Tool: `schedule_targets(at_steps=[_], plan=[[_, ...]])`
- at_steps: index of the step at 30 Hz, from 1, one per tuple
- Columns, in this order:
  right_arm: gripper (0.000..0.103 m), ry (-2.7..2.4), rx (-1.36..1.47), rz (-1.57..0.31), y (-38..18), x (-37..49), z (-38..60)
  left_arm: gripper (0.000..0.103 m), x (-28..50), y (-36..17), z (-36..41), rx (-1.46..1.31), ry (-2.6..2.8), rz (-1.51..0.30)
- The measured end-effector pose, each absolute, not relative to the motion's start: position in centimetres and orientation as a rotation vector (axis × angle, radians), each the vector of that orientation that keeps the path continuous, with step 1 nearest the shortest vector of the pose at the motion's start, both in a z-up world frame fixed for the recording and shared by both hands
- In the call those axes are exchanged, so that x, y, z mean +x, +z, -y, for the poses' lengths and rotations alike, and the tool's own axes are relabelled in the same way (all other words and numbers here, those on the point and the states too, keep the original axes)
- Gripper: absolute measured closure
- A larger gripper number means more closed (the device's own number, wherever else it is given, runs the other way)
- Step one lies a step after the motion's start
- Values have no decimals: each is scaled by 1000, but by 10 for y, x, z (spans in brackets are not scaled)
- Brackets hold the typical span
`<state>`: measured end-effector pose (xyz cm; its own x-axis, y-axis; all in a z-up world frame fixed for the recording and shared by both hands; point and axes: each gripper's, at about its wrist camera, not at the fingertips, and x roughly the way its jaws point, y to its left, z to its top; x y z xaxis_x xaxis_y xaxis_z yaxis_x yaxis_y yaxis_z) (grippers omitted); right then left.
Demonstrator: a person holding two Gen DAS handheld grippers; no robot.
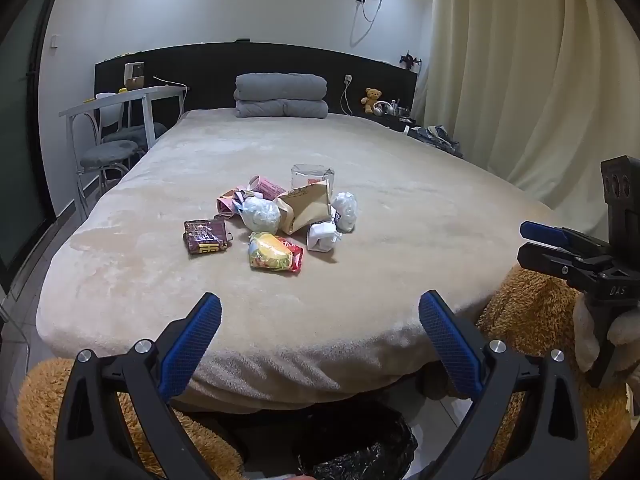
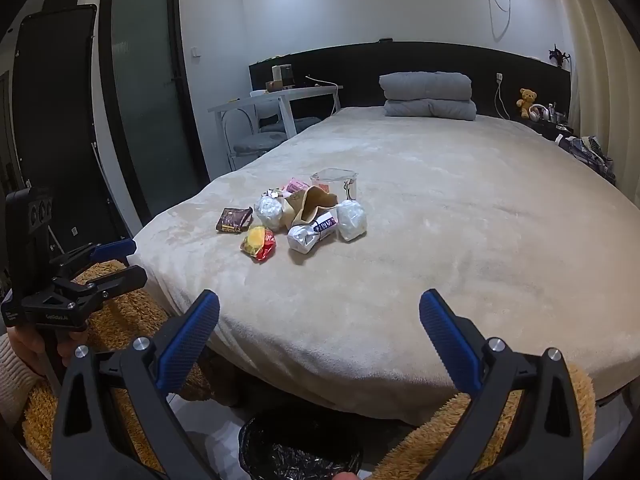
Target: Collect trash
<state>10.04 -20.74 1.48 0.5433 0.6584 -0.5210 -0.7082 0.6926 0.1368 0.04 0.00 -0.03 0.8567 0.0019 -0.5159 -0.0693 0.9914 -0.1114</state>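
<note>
Plainly, from the left wrist view, the left claw (image 1: 320, 312) hangs wide open and empty over the near edge of the bed (image 1: 400, 184), and the pile of trash lies well ahead on the blanket: a brown snack packet (image 1: 206, 237) on the left, a yellow-and-red snack bag (image 1: 275, 251) nearest the claw, a crumpled white wrapper (image 1: 323, 236), a brown paper bag (image 1: 307, 206), a clear plastic cup (image 1: 312, 175) behind it and two balled clear bags (image 1: 262, 213). The black-lined bin (image 1: 360, 448) sits on the floor below the bed edge, partly hidden by the claw. The likely trouble is that the plush blanket gives under a pinch, so the fingers could catch fabric with a wrapper and drag the pile. In the right wrist view, the right claw (image 2: 320, 312) is also spread open with nothing between its pads, while the left claw (image 2: 116, 260) shows at the left, its jaws parted. The pieces touch and overlap, so lifting one could tip the cup or roll a balled bag aside. The bin (image 2: 300, 448) mouth shows only in part at the bottom edge, so a light wrapper released from high up could land on the furry orange rug (image 2: 440, 440) instead.
</note>
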Motion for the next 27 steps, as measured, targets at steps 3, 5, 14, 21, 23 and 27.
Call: schedule_targets(at_steps=[3,5,14,21,23,27], plan=[[4,813,-96,-571,15,100,208,6,1,-1,-1,-126,40,-545],[4,811,-94,-569,16,100,208,6,5,-3,6,-125,41,-548],[4,813,-97,-568,19,99,209,6,3,-7,9,-121,36,-551],[4,814,-105,-567,10,98,207,6,3,-9,5,-119,35,-553],[4,813,-105,-567,12,98,210,6,4,-6,5,-115,34,-554],[4,813,-109,-567,12,98,208,6,2,-6,6,-109,33,-554]])
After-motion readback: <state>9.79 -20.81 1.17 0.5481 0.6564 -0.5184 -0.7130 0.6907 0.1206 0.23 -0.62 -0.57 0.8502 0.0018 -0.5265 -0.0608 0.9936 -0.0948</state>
